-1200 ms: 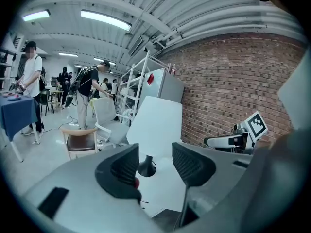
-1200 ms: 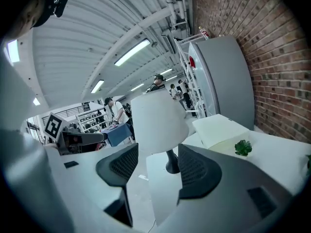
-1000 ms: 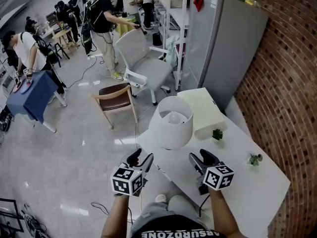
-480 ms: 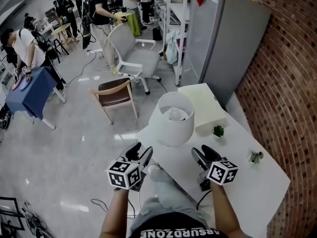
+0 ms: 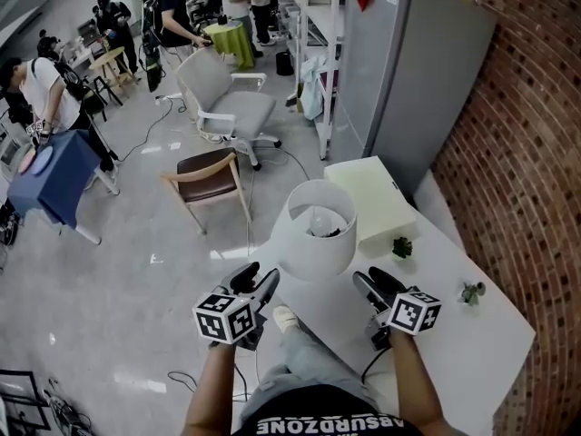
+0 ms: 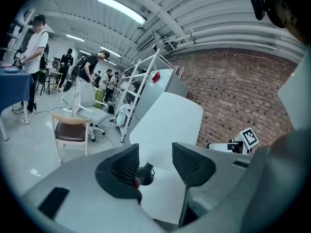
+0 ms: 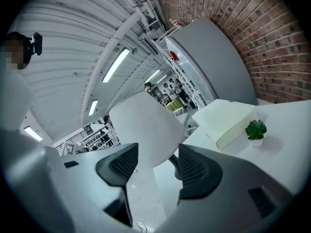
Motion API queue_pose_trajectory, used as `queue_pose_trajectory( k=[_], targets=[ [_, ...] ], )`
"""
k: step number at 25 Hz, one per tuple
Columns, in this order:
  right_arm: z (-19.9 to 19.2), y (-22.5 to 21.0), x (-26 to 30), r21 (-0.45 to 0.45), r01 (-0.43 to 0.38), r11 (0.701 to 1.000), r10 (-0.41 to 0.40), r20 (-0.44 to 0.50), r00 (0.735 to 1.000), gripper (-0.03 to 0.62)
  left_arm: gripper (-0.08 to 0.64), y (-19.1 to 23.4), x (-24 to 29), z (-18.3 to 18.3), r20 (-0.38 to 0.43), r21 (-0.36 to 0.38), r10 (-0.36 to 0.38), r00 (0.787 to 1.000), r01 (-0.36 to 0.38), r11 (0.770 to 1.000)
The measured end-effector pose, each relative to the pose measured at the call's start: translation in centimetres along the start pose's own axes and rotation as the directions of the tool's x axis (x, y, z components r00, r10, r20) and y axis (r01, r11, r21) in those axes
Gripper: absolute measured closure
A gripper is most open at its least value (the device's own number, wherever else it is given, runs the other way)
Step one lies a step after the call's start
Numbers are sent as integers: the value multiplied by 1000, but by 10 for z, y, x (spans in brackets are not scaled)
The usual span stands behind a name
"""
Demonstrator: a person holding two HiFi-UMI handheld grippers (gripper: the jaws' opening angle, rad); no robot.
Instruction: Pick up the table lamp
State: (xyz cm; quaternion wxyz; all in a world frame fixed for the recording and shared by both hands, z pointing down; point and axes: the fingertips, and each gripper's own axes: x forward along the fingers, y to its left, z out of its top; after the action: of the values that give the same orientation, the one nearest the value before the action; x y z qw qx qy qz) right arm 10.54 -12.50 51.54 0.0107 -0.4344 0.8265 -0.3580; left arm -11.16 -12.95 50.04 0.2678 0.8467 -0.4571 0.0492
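The table lamp (image 5: pixel 313 230) stands near the left end of the white table (image 5: pixel 463 343); its wide white shade hides most of the dark stem and base. My left gripper (image 5: pixel 261 282) hangs off the table's left edge, just short of the shade, jaws open and empty. My right gripper (image 5: pixel 365 282) sits over the table to the lamp's right, also open and empty. In the left gripper view the shade (image 6: pixel 167 123) and dark base (image 6: pixel 145 174) show between the jaws of the left gripper (image 6: pixel 154 163). The right gripper view shows the shade (image 7: pixel 146 127) ahead of the right gripper (image 7: pixel 154 165).
A cream box (image 5: pixel 370 198) lies behind the lamp, with a small green plant (image 5: pixel 400 246) beside it and another small plant (image 5: pixel 469 291) near the brick wall. A wooden chair (image 5: pixel 209 178) and an office chair (image 5: pixel 222 107) stand on the floor to the left. People are farther back.
Both grippers have edged forward toward the lamp, which now sits closer between them. Both stay open. The person's leg and shoe have come into view below.
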Motion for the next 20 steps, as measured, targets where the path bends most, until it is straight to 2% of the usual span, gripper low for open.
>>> queue_pose_trajectory(
  k=[5, 9, 15, 20],
  targets=[
    [1, -9, 16, 46, -37, 998, 39, -27, 999, 359, 364, 17, 11, 2, 7, -73, -15, 1000, 16, 997],
    [7, -12, 26, 89, -80, 993, 82, -21, 996, 359, 364, 28, 20, 5, 3, -105, -27, 1000, 27, 994],
    [10, -21, 38, 147, -135, 980, 142, -39, 989, 348, 364, 38, 34, 8, -14, -136, -86, 996, 83, 987],
    [6, -26, 49, 202, -166, 965, 182, -65, 981, 325, 364, 51, 44, 3, -23, -215, -135, 991, 127, 968]
  ],
)
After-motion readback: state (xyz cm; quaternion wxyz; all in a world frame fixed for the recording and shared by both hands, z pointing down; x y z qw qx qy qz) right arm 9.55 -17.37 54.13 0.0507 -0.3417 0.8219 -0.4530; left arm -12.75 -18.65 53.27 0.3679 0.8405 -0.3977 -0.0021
